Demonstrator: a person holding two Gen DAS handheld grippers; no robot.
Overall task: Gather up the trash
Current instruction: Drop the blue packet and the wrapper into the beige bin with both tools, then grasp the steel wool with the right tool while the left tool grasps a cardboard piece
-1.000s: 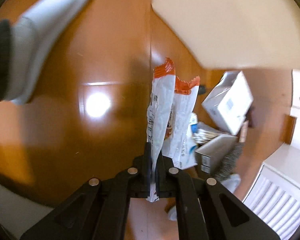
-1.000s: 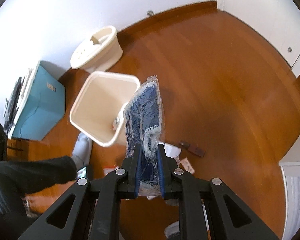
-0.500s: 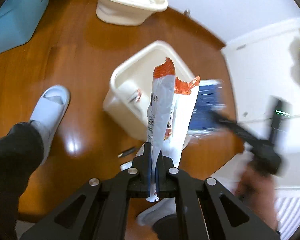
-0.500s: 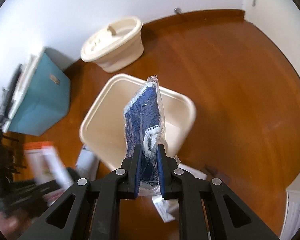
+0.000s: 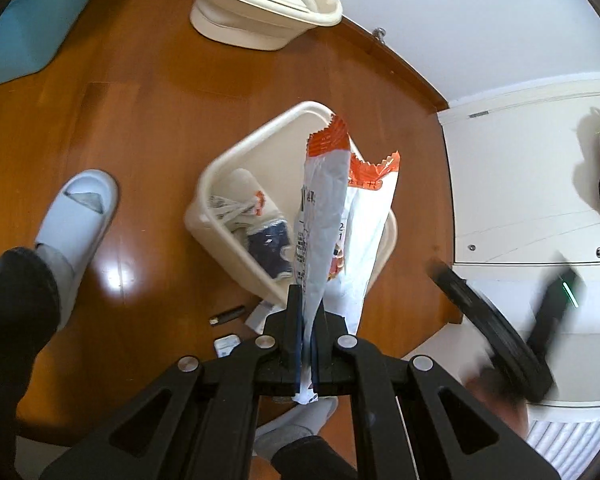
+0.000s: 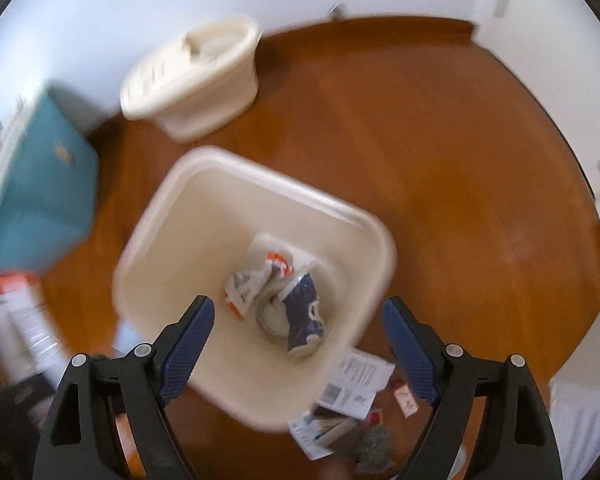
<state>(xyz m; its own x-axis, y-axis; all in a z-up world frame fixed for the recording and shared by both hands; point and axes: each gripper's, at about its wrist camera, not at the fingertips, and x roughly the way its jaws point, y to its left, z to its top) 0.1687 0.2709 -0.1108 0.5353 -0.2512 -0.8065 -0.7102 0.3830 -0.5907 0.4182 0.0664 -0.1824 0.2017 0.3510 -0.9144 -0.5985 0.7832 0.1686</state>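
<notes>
The right tongs [image 6: 296, 352] have just been opening above the cream bin [image 6: 172, 216], nothing between them; the blue wrapper [image 6: 304, 312] lies inside. The left tongs [image 5: 306, 320], clenched on the orange-and-white wrapper [image 5: 324, 216], probably need to release it over the bin next.

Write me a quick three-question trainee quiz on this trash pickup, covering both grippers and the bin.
1. True or false: the left gripper is clamped on the orange-and-white wrapper.
2. The blue packet lies: A) between the right gripper fingers, B) inside the cream bin, C) on the floor.
3. Fill in: loose litter beside the bin includes a white ____ label.

Key: 1 true. 2 B; the right jaws have just been opening and nothing is between them. 3 barcode.
</notes>
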